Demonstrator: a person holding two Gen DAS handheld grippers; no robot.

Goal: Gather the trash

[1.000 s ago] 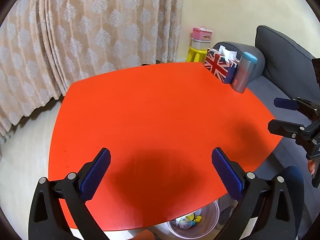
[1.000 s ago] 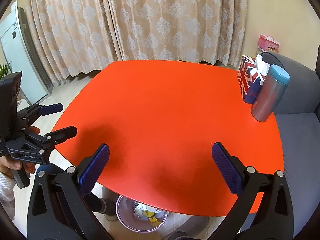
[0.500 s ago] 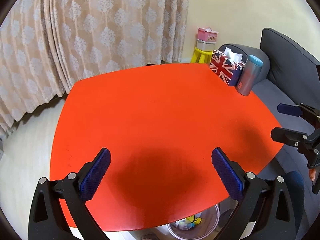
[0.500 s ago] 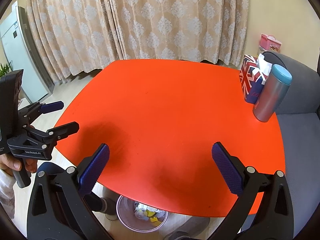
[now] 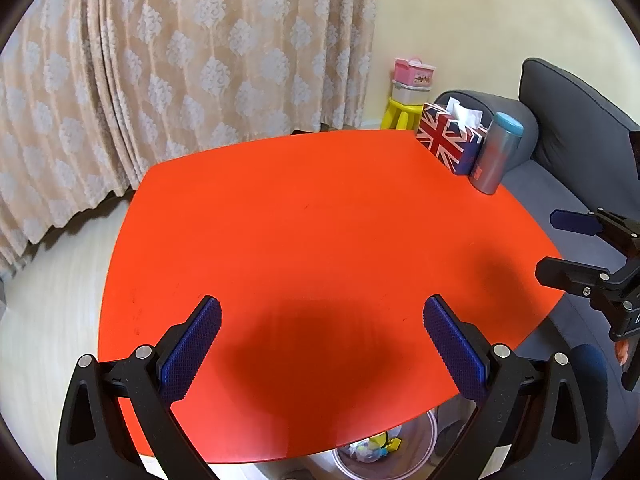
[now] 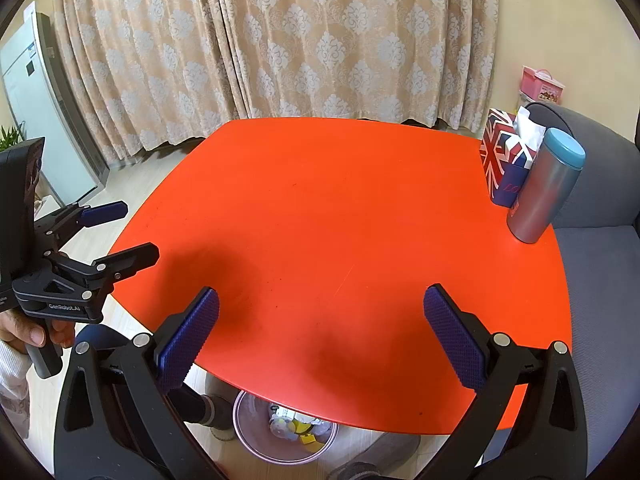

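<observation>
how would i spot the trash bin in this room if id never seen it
Find the big orange table in front of the patterned curtain. Look at the floor under its near edge, where the trash bin sits partly tucked beneath the tabletop. It is the only round, see-through container with a pinkish rim, holding yellow and pale scraps, unlike the flag-print tissue box and silver tumbler up on the table.

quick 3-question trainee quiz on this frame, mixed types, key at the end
1. True or false: the left gripper and the right gripper both have open, empty jaws.
2. What stands beside the tissue box on the red table? A) flask B) plate C) book
3. Fill in: the trash lies in a clear ___ on the floor under the table's near edge.

Key: 1 true; 2 A, the flask; 3 bin.
</observation>
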